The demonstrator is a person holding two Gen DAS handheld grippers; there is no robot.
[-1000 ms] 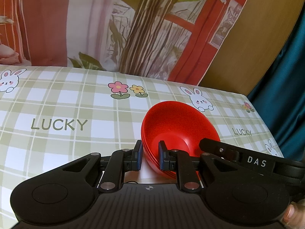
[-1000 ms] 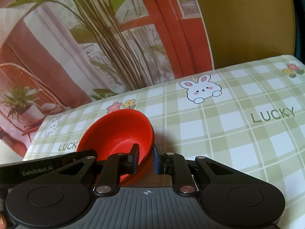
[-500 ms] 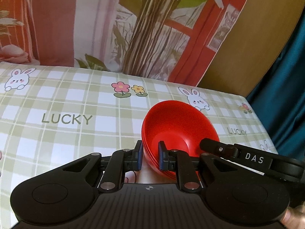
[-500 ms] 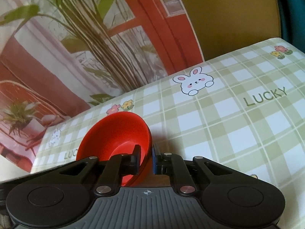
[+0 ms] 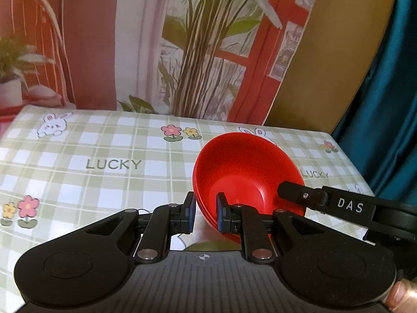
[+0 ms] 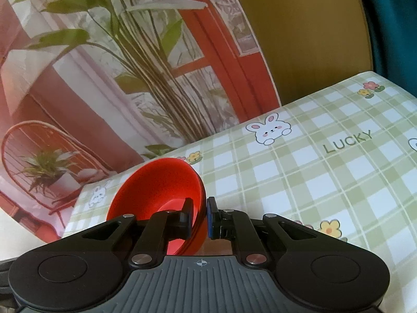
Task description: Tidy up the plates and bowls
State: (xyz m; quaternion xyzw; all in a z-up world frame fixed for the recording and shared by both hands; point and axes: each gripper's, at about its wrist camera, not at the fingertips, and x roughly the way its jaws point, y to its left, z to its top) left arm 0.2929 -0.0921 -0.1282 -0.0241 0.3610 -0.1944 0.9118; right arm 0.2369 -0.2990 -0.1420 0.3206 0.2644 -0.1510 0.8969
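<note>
A: While the red bowls (image 5: 247, 172) are pinched at the rim by the left hand-held gripper (image 5: 206, 215) and right hand-held gripper (image 6: 199, 217), where are they kept?

B: Near the counter's (image 5: 104, 140) far right corner. They should be held level.

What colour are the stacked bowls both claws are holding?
Red bowls, plain with no pattern; clearest in the left wrist view.
</note>
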